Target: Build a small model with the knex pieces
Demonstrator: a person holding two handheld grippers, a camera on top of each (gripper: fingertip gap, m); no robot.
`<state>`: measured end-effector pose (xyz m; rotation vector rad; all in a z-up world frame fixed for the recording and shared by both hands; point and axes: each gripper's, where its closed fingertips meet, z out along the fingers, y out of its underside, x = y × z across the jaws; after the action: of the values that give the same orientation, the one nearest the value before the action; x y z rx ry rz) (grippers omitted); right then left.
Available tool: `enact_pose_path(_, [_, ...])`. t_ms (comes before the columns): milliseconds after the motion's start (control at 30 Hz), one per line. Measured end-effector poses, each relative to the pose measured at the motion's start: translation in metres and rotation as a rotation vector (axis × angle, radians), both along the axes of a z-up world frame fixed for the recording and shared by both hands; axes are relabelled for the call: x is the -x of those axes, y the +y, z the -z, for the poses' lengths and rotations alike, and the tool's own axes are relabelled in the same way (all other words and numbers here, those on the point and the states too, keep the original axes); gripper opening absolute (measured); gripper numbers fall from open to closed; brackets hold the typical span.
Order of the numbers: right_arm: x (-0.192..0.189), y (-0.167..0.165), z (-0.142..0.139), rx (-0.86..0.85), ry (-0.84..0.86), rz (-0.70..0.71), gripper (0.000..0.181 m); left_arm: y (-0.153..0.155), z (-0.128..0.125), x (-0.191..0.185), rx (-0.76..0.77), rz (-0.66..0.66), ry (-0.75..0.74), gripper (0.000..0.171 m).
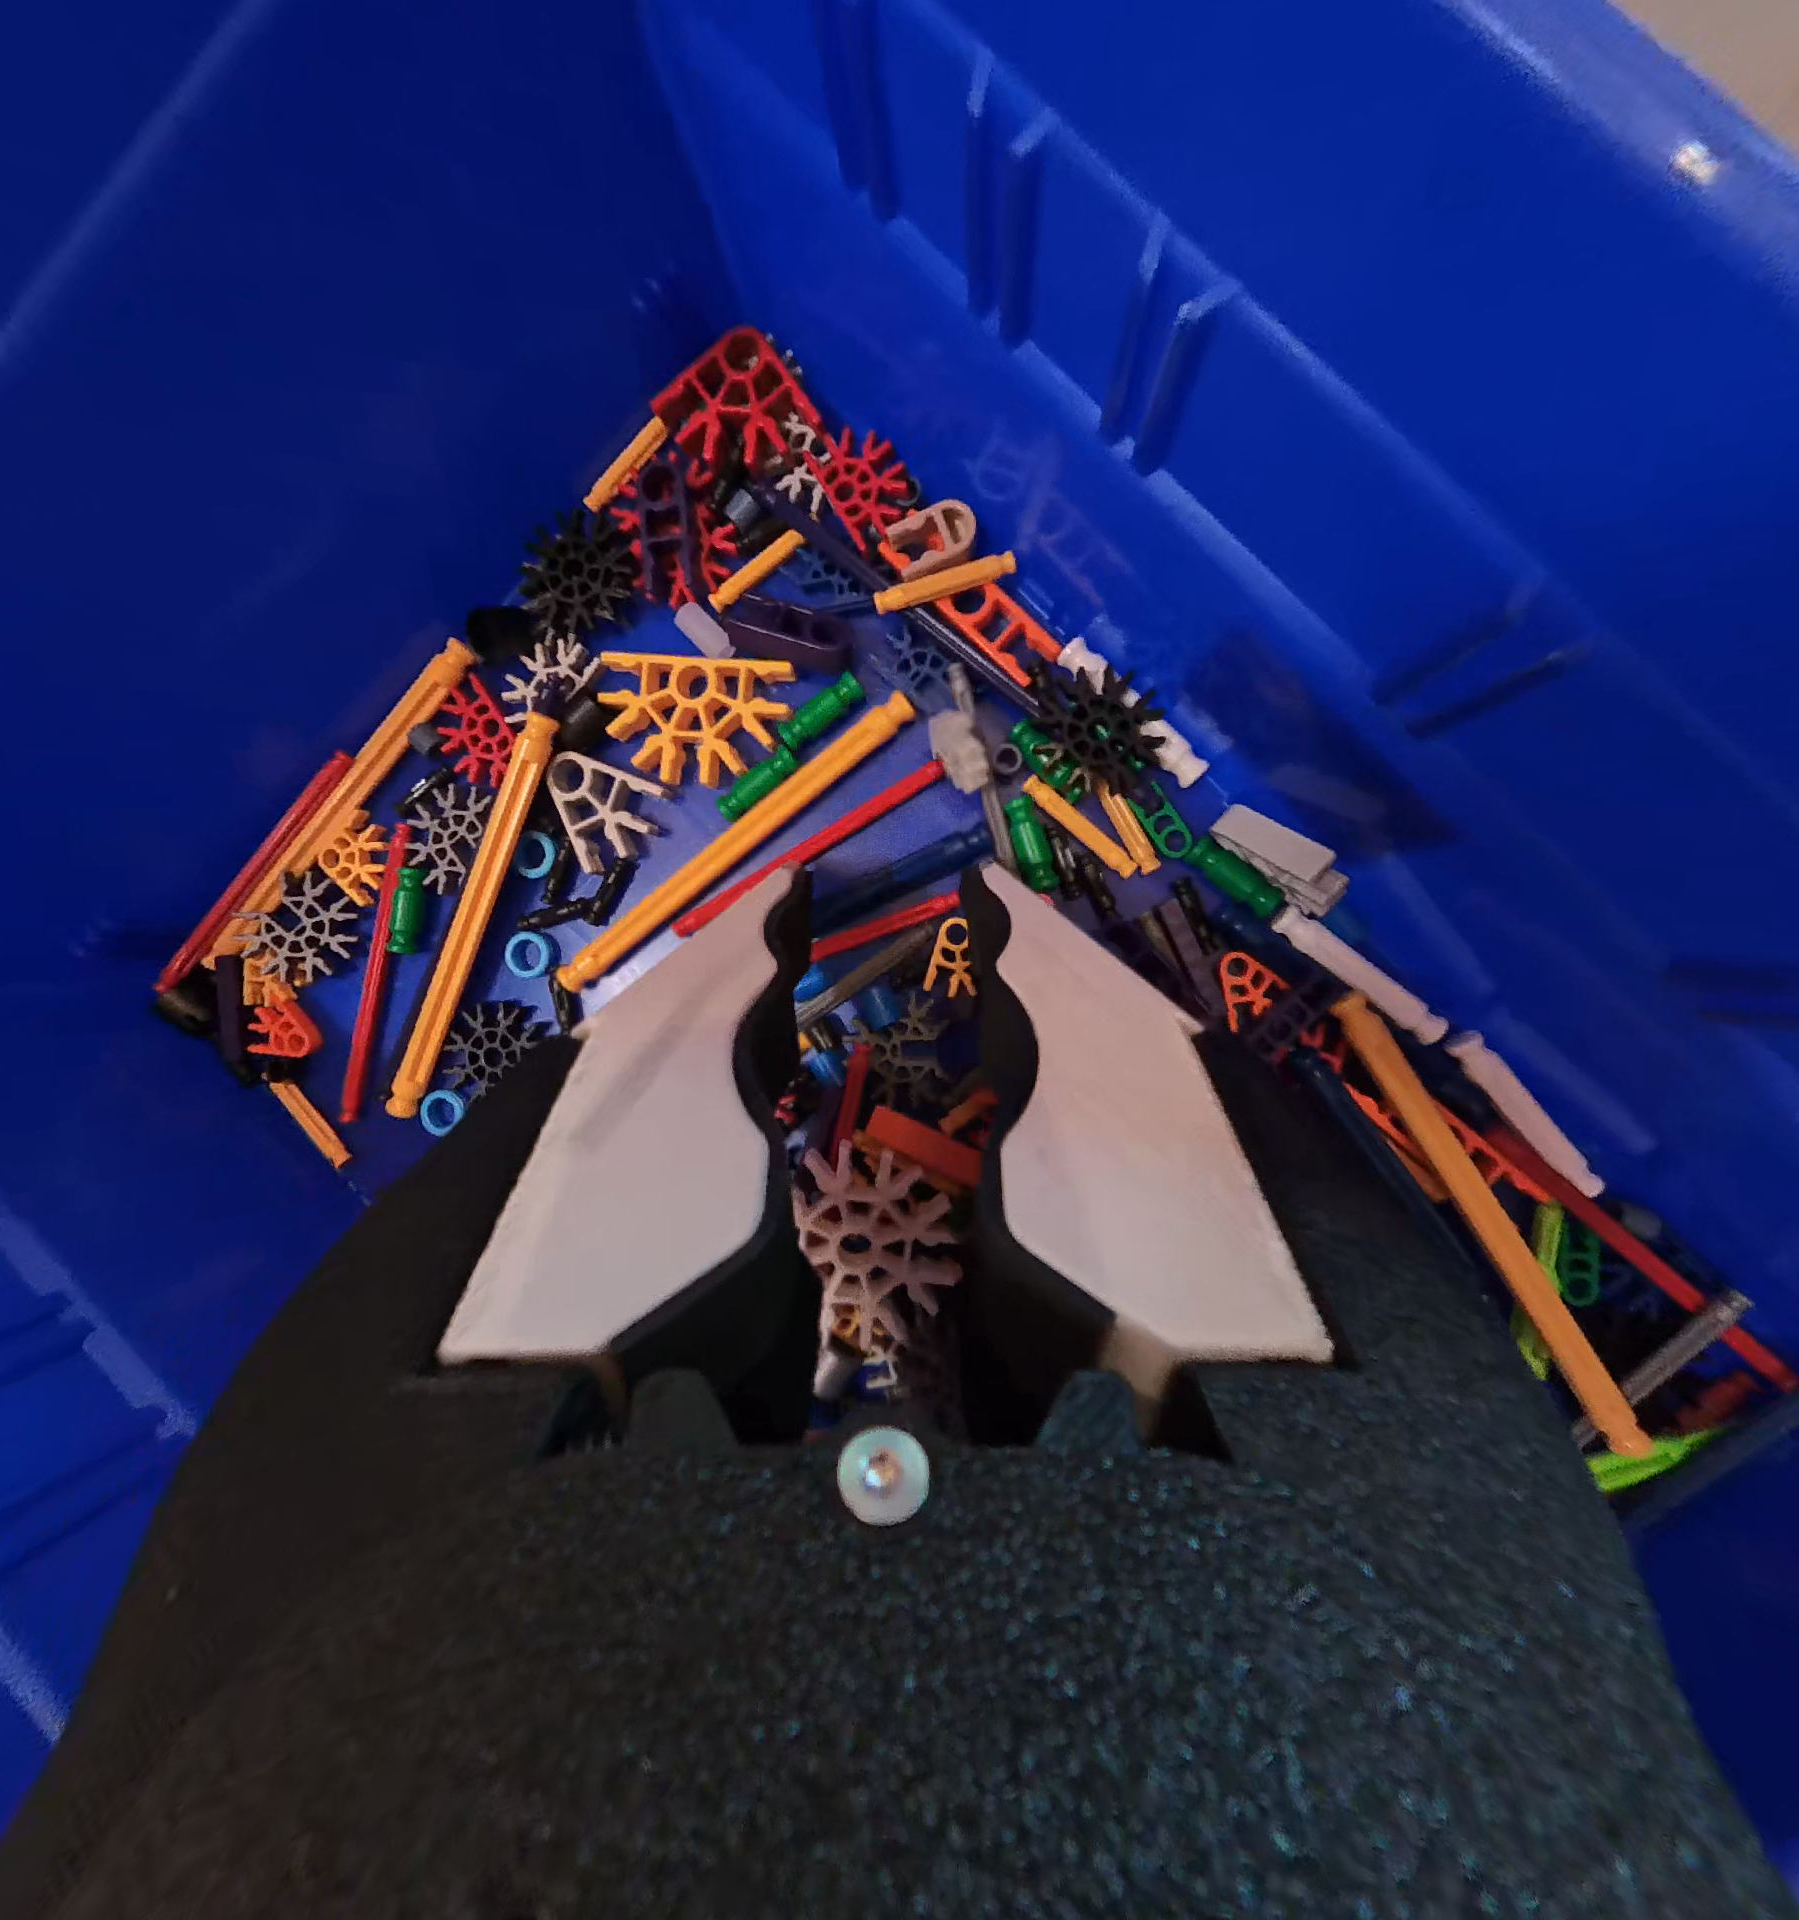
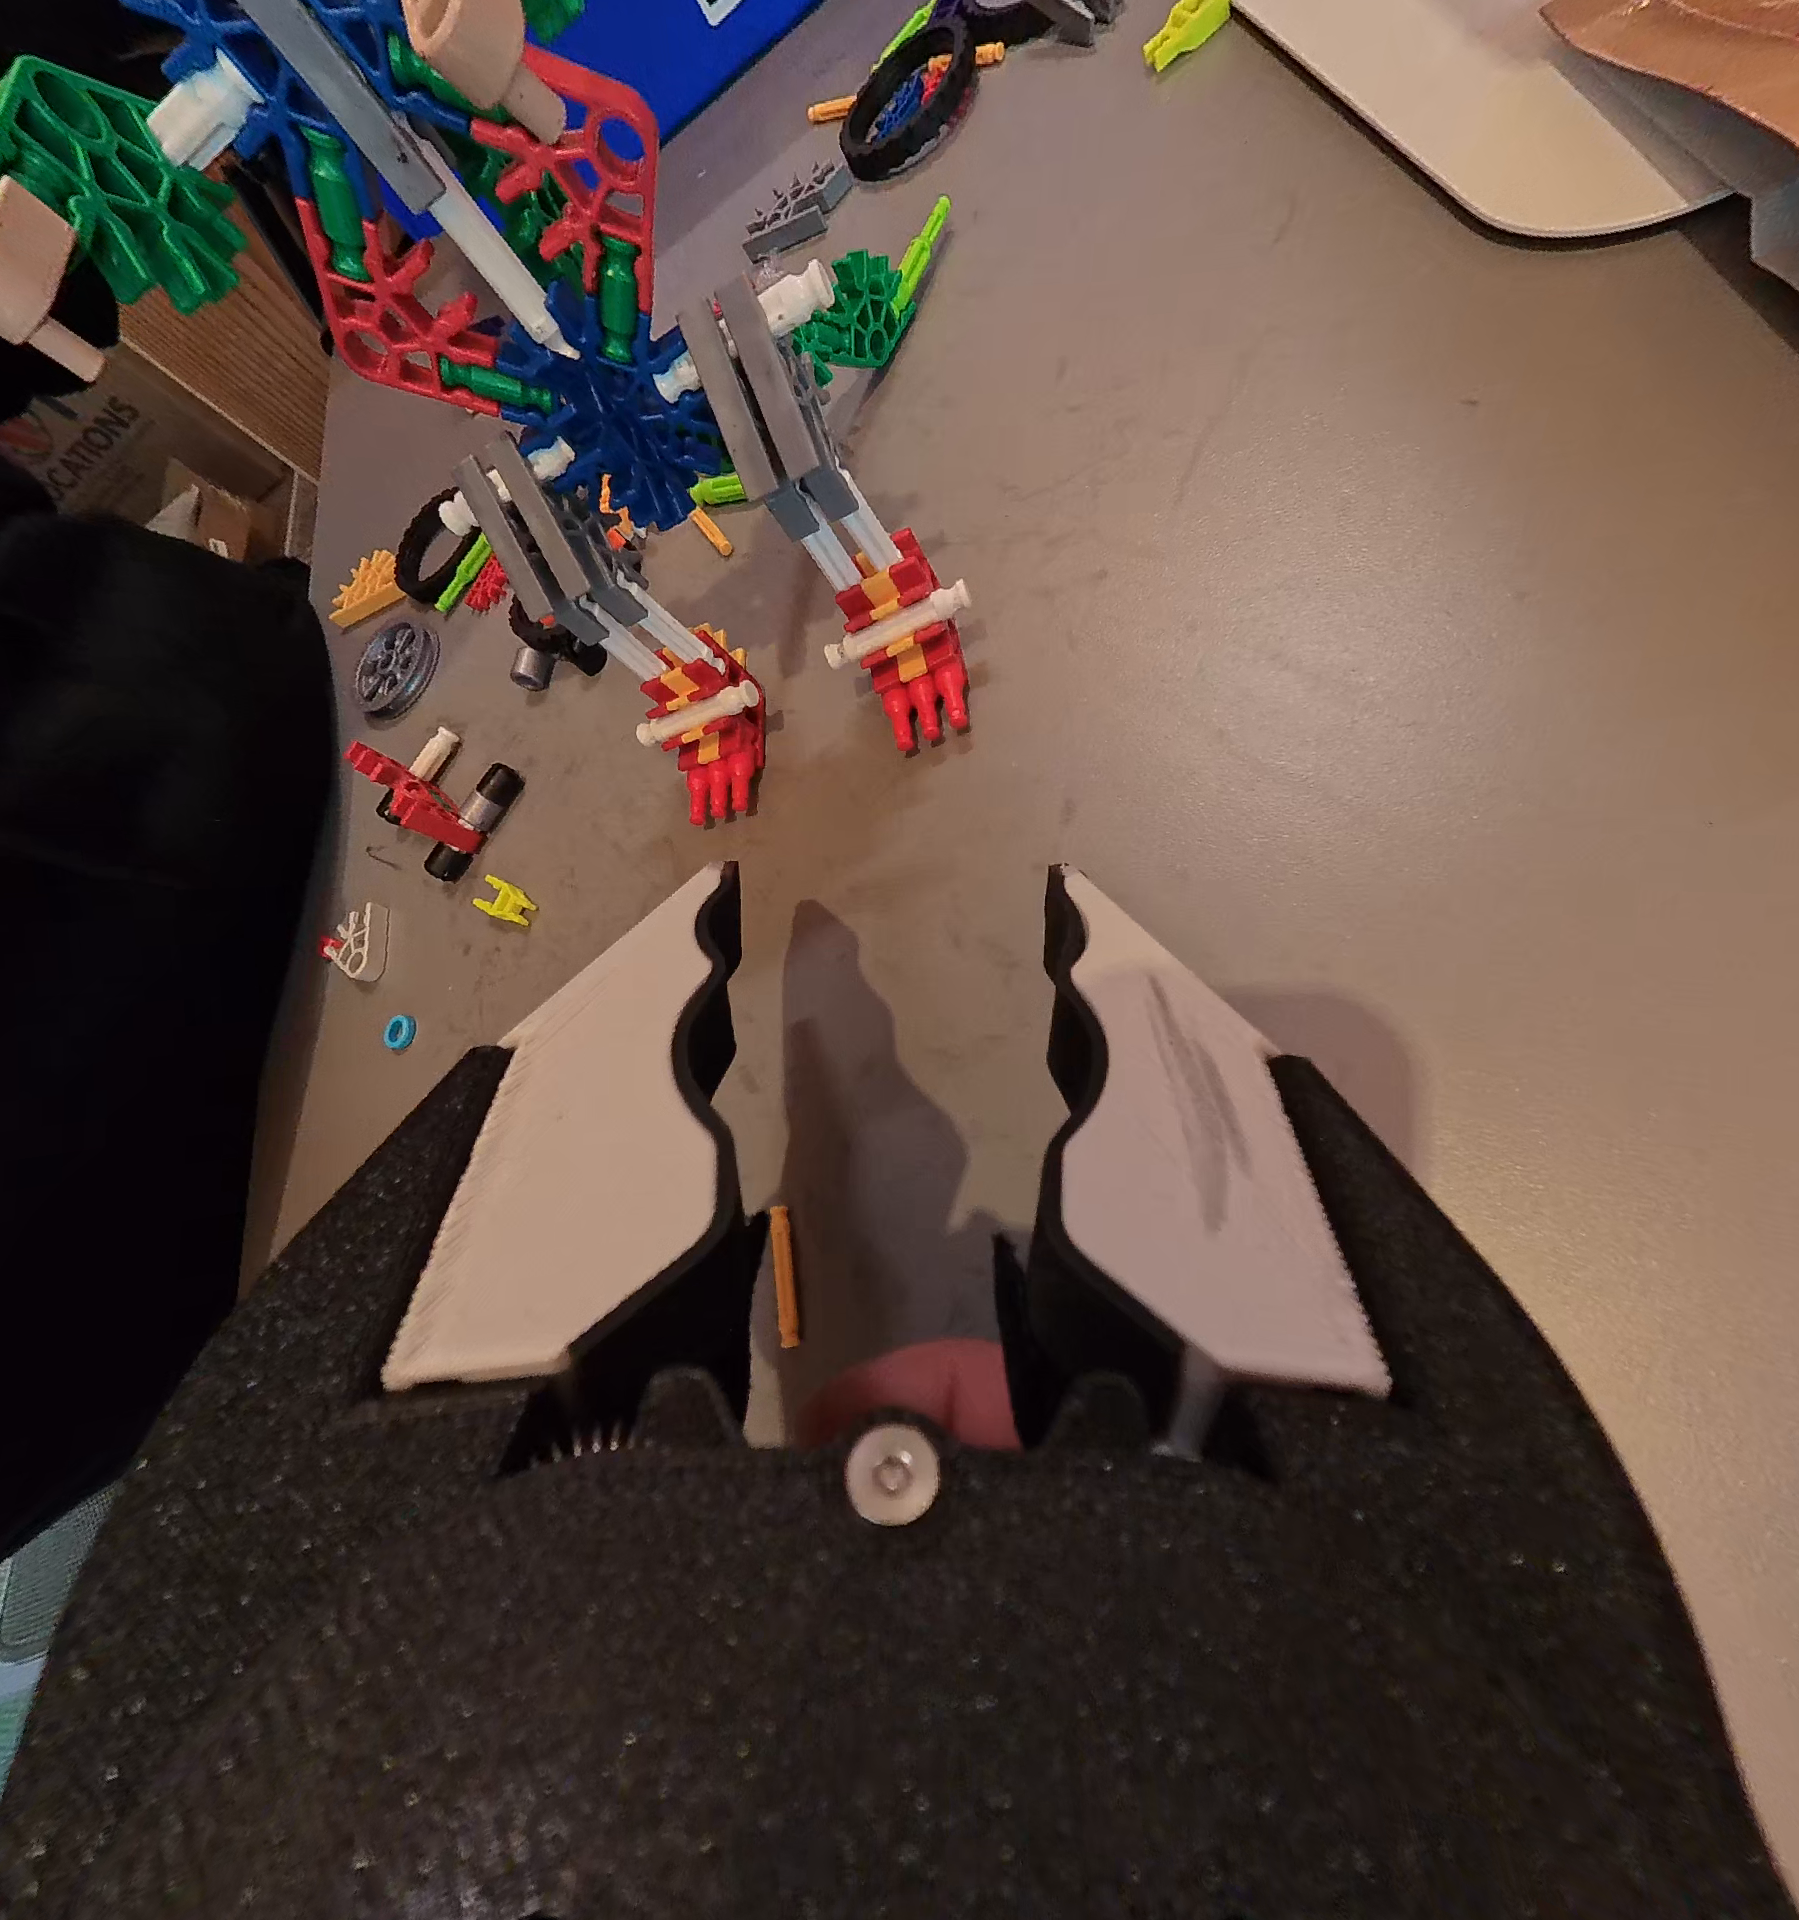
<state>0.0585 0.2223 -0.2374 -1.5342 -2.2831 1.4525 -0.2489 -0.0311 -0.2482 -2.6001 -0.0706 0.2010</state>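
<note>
Right wrist view: you have printed dark lettering on the side of a cardboard box [image 2: 95, 447] at the left edge, beside the table; it is legible but partly cut off by dark cloth. A white label [image 2: 744, 8] sits on the blue container [image 2: 666, 73] at the top edge; its print is cropped and unreadable. Left wrist view: the inner wall of your blue bin [image 1: 1290, 416] carries faint marks, possibly moulded characters, too blurred to read

Bin: deep blue plastic bin [image 1: 1290, 436], smooth, slightly glossy.
Pieces: many-coloured plastic rods and connectors [image 1: 687, 717], shiny.
Gripper body: black speckled gripper housing [image 2: 874, 1714], rough, matt.
Table: grey-beige smooth tabletop [image 2: 1342, 623], scuffed.
</note>
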Motion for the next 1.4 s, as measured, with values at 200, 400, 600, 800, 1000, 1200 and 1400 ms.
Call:
enact_pose_path(200, [0.000, 0.000, 0.000, 0.002, 0.000, 0.001, 0.058, -0.001, -0.005, 0.000, -0.003, 0.016, 0.021, 0.024])
enact_pose_path(400, [0.000, 0.000, 0.000, 0.001, 0.000, 0.000, 0.058, 0.004, -0.010, 0.013, -0.036, -0.006, 0.070, 0.034])
enact_pose_path(600, [0.000, 0.000, 0.000, -0.001, 0.002, 0.000, 0.058, 0.004, -0.001, 0.014, -0.013, -0.008, 0.033, 0.039])
enact_pose_path(800, [0.000, 0.000, 0.000, 0.002, 0.001, 0.001, 0.058, 0.000, 0.000, 0.004, 0.002, 0.005, -0.003, 0.026])
enact_pose_path(1000, [0.000, 0.000, 0.000, 0.003, 0.001, 0.001, 0.058, -0.008, -0.001, -0.003, 0.033, 0.020, -0.032, 0.026])
enact_pose_path(1200, [0.000, 0.000, 0.000, 0.003, 0.001, 0.001, 0.058, -0.010, -0.003, -0.006, 0.042, 0.034, -0.035, 0.017])
enact_pose_path(1400, [0.000, 0.000, 0.000, 0.004, 0.001, 0.002, 0.058, -0.007, -0.013, 0.012, -0.004, -0.026, 0.035, 0.020])
